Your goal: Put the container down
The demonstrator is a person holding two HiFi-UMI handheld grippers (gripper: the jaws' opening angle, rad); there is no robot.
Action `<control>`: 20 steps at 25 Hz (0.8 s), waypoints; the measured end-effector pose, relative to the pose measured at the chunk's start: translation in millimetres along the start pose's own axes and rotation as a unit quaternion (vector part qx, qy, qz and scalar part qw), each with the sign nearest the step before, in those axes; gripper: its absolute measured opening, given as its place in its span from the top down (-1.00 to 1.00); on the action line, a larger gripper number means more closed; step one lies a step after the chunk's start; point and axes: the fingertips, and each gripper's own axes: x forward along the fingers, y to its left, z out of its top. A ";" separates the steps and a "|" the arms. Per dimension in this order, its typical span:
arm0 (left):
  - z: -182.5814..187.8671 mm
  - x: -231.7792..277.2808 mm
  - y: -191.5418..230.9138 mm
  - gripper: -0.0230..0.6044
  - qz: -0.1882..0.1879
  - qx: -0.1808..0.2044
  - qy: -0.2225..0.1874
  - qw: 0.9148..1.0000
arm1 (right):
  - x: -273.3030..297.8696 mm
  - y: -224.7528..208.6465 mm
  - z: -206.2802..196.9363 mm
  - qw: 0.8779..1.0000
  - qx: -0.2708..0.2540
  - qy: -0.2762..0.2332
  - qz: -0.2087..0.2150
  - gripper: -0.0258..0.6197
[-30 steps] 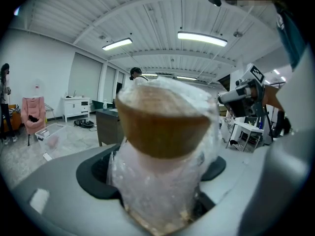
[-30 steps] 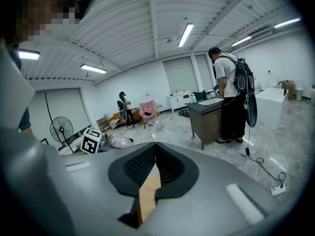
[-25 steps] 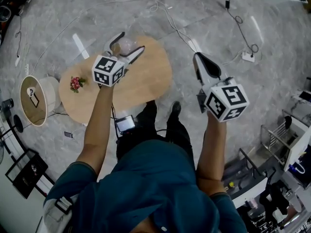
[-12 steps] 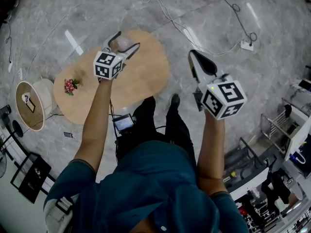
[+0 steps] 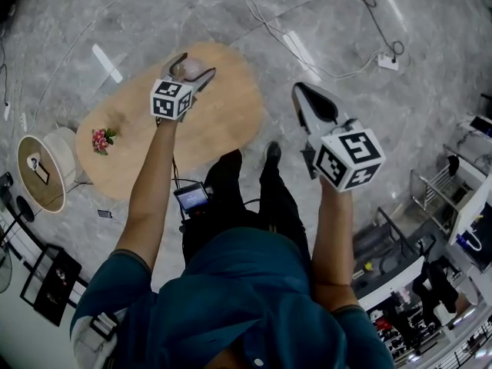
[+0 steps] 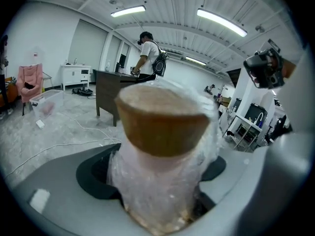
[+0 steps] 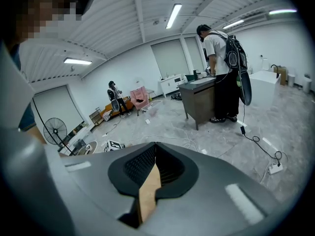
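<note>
A small clear container (image 5: 192, 70) wrapped in crinkled plastic, with a cork lid (image 6: 162, 124), sits between the jaws of my left gripper (image 5: 195, 64), which is shut on it. It hangs over the far part of the oval wooden table (image 5: 227, 125); whether it touches the tabletop cannot be told. In the left gripper view the container (image 6: 165, 181) fills the centre and points toward the room. My right gripper (image 5: 300, 92) is raised over the grey floor to the right of the table, with its jaws (image 7: 155, 151) pressed together and nothing between them.
A small bunch of pink flowers (image 5: 100, 138) stands at the table's left end. A round white stool (image 5: 40, 169) is on the floor to the left. White cables (image 5: 307, 52) and a power strip (image 5: 387, 61) lie beyond. A metal rack (image 5: 438, 198) stands at the right.
My left gripper has reached a little farther out over the table with the container still in it. The right gripper has kept its place, still shut.
</note>
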 end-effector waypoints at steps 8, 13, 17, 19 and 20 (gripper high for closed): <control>-52.1 33.0 16.4 -0.38 0.004 -0.019 0.036 0.999 | 13.4 -8.9 -25.8 1.000 0.012 0.025 -0.004 0.89; -86.2 52.5 28.3 -0.38 0.012 -0.032 0.052 0.998 | 19.1 -15.8 -45.6 0.999 0.016 0.044 -0.009 0.89; -111.8 68.4 30.7 -0.38 0.011 -0.039 0.069 0.997 | 22.5 -22.9 -62.4 0.998 0.023 0.060 -0.014 0.89; -121.7 75.3 29.6 -0.38 0.010 -0.040 0.077 0.996 | 23.6 -26.3 -70.6 0.997 0.027 0.067 -0.016 0.89; -127.0 78.3 29.1 -0.38 0.010 -0.041 0.080 0.996 | 24.4 -27.3 -75.2 0.997 0.029 0.071 -0.016 0.89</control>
